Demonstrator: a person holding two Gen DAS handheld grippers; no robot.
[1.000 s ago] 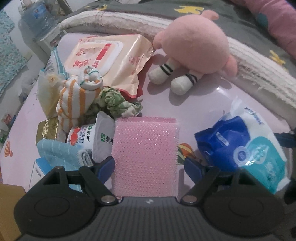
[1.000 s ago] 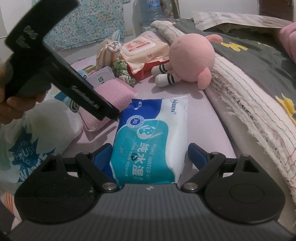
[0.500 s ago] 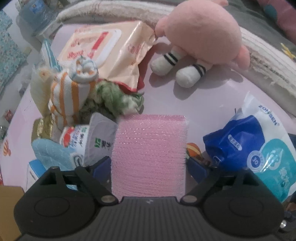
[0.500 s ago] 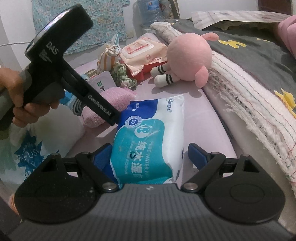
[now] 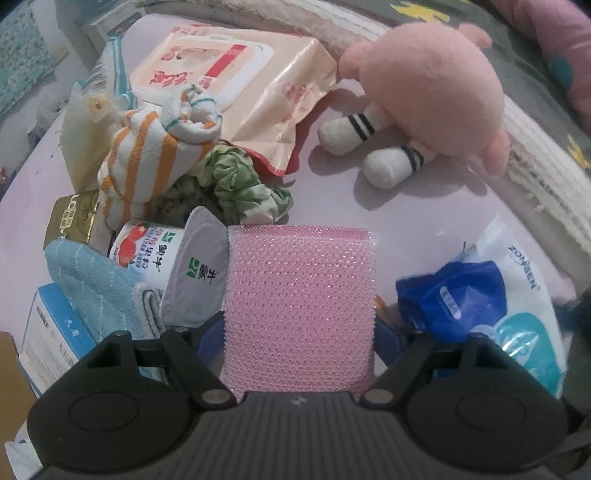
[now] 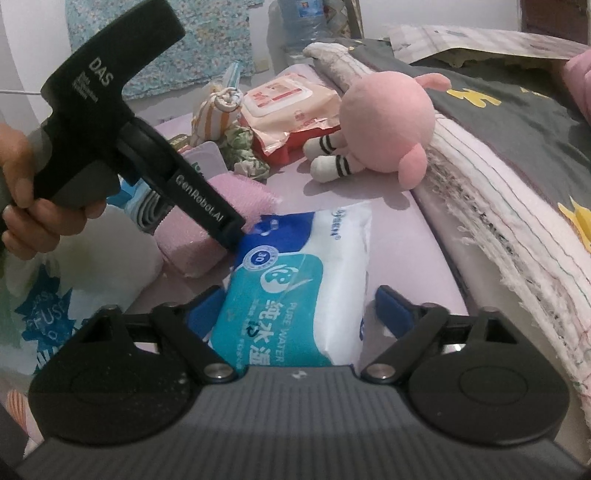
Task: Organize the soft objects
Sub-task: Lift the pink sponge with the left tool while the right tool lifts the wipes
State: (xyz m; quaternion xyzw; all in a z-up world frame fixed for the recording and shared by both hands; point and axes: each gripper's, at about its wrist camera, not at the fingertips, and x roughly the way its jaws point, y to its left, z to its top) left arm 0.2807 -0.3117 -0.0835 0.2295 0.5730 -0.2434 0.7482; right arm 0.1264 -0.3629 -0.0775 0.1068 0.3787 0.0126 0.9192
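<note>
Left wrist view: your left tool (image 5: 300, 332) straddles the pink sponge (image 5: 300, 310). Its jaws have just been closing, and the blue pads sit at the sponge's sides; you cannot tell whether they press it. The sponge lies on the lilac tabletop (image 5: 406, 206), touching a tipped yogurt cup (image 5: 173, 266). Only this view shows the blue folded cloth (image 5: 92, 284), the gold box (image 5: 74, 221) and the small blue carton (image 5: 55, 332) at the left.

Right wrist view: your right tool (image 6: 291, 314) has the wet-wipe pack (image 6: 295, 291) between its fingers. Its jaws have just been closing; a gap shows at the right pad, so it is not yet clamped. Only here do you see your hand (image 6: 26, 192) on the left tool's handle, the pink plush toy (image 6: 384, 125) against the folded blankets (image 6: 498, 206), and a water bottle (image 6: 303, 22) behind.
</note>
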